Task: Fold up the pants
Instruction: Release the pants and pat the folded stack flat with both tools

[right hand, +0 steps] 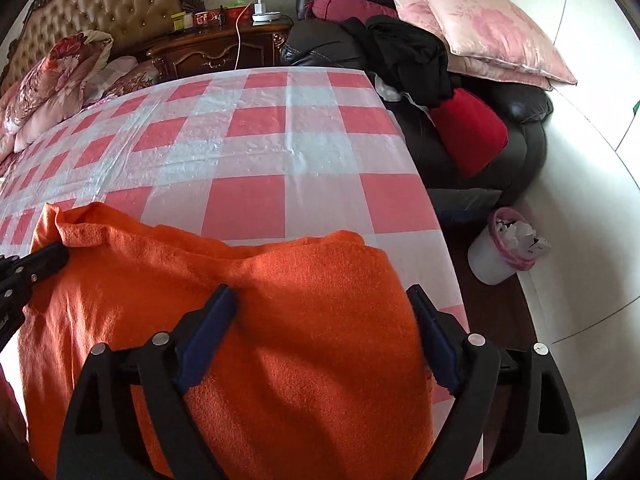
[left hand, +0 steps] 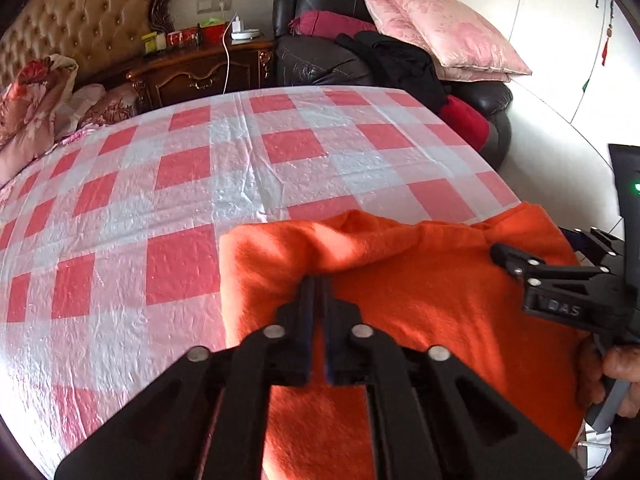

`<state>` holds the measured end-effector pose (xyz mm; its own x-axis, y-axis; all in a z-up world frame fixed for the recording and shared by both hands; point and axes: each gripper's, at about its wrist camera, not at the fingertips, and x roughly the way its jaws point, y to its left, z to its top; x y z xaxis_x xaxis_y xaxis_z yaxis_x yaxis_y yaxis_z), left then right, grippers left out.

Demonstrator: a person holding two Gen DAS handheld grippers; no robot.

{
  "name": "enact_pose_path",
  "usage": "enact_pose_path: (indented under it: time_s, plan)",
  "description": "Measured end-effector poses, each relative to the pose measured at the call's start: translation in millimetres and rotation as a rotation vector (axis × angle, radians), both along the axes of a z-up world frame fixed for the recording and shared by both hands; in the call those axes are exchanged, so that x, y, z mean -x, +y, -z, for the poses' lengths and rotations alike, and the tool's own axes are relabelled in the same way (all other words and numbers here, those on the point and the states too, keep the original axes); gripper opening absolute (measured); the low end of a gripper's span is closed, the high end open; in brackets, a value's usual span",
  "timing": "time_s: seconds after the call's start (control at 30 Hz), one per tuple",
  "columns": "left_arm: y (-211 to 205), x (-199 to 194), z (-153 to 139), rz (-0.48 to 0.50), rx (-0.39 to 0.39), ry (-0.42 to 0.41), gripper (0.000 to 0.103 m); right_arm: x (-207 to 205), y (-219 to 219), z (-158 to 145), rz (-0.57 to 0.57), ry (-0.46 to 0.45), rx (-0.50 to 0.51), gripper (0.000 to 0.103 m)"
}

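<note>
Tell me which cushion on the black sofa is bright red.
The bright red cushion lying low at the sofa's near end. The pink pillows are pale and floral, and the maroon bolster is darker.

Lying on the near part of the tablecloth [right hand: 320, 128]: the pants [right hand: 280, 340], folded. Resting over the pants: the right gripper [right hand: 324, 300], with the left gripper [left hand: 318, 280] to its left. Standing behind the tablecloth: a nightstand [right hand: 216, 50], headboard [right hand: 104, 8] to the left, armchair [right hand: 520, 120] to the right. Leaning on the armchair: pillows [right hand: 480, 28]. Sitting on the floor right of the tablecloth: a bin [right hand: 496, 256].
</note>
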<state>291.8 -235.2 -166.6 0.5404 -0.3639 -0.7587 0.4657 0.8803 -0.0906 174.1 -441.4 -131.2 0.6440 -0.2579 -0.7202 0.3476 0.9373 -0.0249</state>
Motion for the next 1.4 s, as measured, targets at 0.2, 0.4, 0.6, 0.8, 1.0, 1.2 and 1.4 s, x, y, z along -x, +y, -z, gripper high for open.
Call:
enact_pose_path:
  time_s: [0.2, 0.4, 0.6, 0.8, 1.0, 1.2, 1.4]
  plan:
    - [-4.5, 59.2, -15.4, 0.030, 0.061, 0.044, 0.068, 0.6, 0.8, 0.7, 0.003, -0.006, 0.002, 0.083]
    - [-20.9, 87.3, 17.4, -0.001, -0.042, 0.126, 0.102, 1.1, -0.4, 1.1, 0.002, -0.010, -0.009, 0.083]
    - [-22.3, 92.1, 21.2, -0.002, -0.048, 0.085, 0.101, 1.1, -0.8, 1.8, 0.002, -0.010, -0.014, 0.083]
    - [-20.6, 123.3, 10.4, -0.034, -0.144, 0.002, 0.075, 0.8, -2.0, 2.0, 0.007, -0.008, -0.015, 0.085]
    - [-9.1, 127.1, 16.6, -0.016, -0.136, 0.014, 0.080, 7.1, -0.5, -4.7, 0.013, -0.016, -0.016, 0.084]
    - [4.9, 134.6, 6.4, -0.043, -0.113, -0.008, 0.078, 61.3, 28.2, -28.0, 0.009, -0.063, 0.031, 0.084]
    - [18.5, 144.5, 11.5, -0.059, -0.119, 0.019, 0.079, 114.3, 47.4, -5.1, 0.030, -0.009, 0.055, 0.085]
